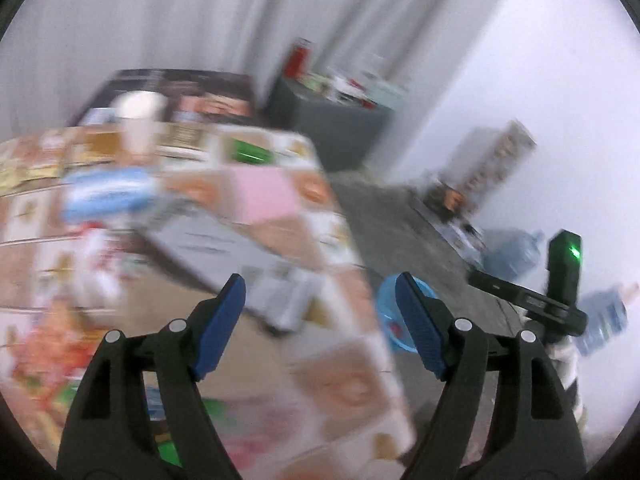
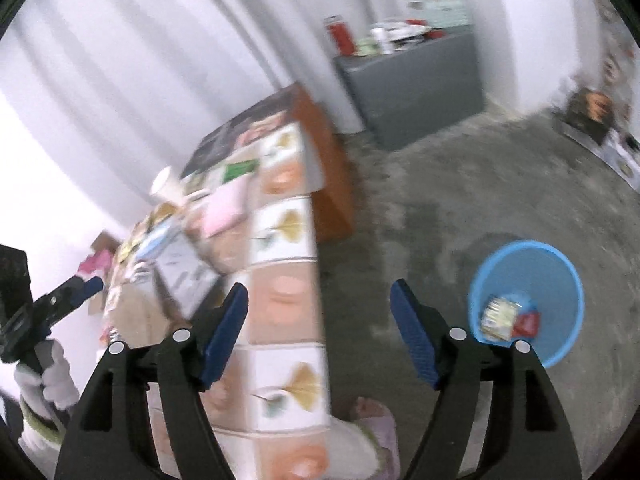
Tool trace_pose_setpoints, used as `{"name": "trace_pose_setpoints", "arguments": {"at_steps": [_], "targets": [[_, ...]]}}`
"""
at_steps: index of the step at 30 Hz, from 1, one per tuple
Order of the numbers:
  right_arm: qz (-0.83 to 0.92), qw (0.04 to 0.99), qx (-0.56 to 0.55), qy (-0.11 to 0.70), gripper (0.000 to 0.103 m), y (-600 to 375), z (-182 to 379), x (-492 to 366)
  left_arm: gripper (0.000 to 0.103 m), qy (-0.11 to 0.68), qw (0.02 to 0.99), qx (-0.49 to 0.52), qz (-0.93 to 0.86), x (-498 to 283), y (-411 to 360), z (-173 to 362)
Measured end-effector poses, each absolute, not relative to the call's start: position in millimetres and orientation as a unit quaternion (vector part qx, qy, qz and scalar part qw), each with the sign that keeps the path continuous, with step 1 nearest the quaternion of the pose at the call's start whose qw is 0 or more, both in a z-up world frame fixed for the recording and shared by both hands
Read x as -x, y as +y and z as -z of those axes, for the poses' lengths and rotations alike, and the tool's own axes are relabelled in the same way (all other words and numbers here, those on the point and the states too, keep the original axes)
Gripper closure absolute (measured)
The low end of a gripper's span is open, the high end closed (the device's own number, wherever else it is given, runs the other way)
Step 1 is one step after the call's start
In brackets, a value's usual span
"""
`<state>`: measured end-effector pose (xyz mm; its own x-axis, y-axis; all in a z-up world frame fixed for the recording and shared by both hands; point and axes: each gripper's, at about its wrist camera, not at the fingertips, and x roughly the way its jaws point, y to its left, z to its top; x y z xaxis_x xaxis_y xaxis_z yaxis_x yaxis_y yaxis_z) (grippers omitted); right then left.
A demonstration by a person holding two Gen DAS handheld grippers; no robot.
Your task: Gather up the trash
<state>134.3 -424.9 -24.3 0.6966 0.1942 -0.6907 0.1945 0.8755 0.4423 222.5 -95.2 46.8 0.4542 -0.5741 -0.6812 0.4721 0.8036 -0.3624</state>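
Observation:
My left gripper is open with nothing between its blue pads, above a cluttered table in a patterned cloth. Blurred on the table lie a paper cup, a blue packet, a pink pad, a green item and a grey sheet. My right gripper is also open and empty, over the table's edge and the floor. A blue bin stands on the floor to its right, holding a yellowish packet and a red wrapper. The bin shows partly behind my left gripper's right finger.
A grey cabinet with a red bottle and clutter stands by the curtain. Water jugs and boxes line the white wall. A gloved hand holds the left gripper at the table's far side. The floor is bare concrete.

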Motion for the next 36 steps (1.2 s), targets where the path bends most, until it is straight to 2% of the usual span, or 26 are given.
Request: {"name": "trace_pose_setpoints", "arguments": {"at_steps": [9, 17, 21, 25, 27, 36], "targets": [[-0.048, 0.886, -0.204, 0.414, 0.025, -353.7, 2.3, -223.6, 0.030, 0.453, 0.855, 0.138, 0.210, -312.1, 37.0, -40.0], [-0.041, 0.874, -0.177, 0.451, 0.024, -321.4, 13.5, -306.3, 0.030, 0.521, 0.807, 0.207, 0.184, -405.0, 62.1, 15.5], [-0.039, 0.866, -0.175, 0.466, 0.024, -314.4, 24.7, -335.3, 0.030, 0.514, 0.824, 0.152, 0.184, -435.9, 51.8, 25.8], [-0.047, 0.861, -0.169, 0.478, 0.024, -310.2, 36.1, -351.7, 0.030, 0.459, 0.849, 0.028, 0.259, -448.3, 26.7, 16.9], [-0.050, 0.856, -0.174, 0.485, 0.024, -311.2, 43.1, -357.8, 0.030, 0.455, 0.840, -0.022, 0.294, -457.4, 12.0, 20.0], [-0.051, 0.841, -0.211, 0.496, 0.024, -317.9, 58.1, -371.7, 0.030, 0.500, 0.810, -0.027, 0.304, -507.5, -6.9, 61.7]]}}
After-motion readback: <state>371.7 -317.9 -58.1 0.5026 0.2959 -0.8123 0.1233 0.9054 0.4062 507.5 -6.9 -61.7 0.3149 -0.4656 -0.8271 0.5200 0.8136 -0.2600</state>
